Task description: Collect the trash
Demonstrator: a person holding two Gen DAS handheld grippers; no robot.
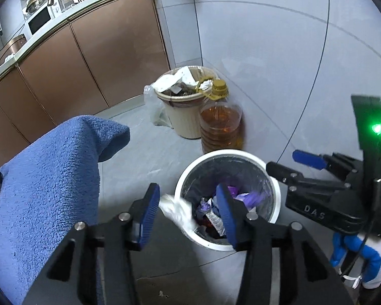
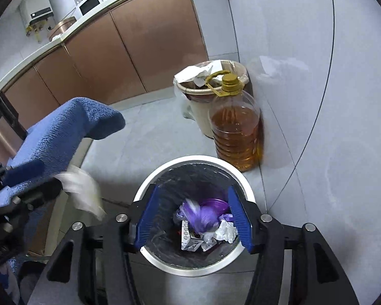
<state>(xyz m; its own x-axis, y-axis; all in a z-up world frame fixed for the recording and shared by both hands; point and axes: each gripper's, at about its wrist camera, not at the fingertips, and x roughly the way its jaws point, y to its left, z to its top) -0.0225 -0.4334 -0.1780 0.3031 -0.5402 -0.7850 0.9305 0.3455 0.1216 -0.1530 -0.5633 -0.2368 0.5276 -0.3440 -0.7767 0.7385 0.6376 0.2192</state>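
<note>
A white round trash bin (image 1: 275, 209) (image 2: 246, 188) with a dark liner stands on the floor and holds purple wrappers and crumpled paper (image 2: 203, 225). My left gripper (image 1: 188, 214) is open above the bin's left rim; a blurred white crumpled tissue (image 1: 177, 211) is in the air between its jaws, also seen in the right wrist view (image 2: 82, 190). My right gripper (image 2: 194, 219) is open and empty directly over the bin; it also shows in the left wrist view (image 1: 292, 164).
A beige bin (image 1: 183, 117) (image 2: 203, 106) full of trash and a large bottle of amber oil (image 1: 221, 127) (image 2: 237, 132) stand against the tiled wall. A blue towel (image 1: 48, 178) (image 2: 61, 129) hangs at the left. Brown kitchen cabinets (image 1: 89, 58) run behind.
</note>
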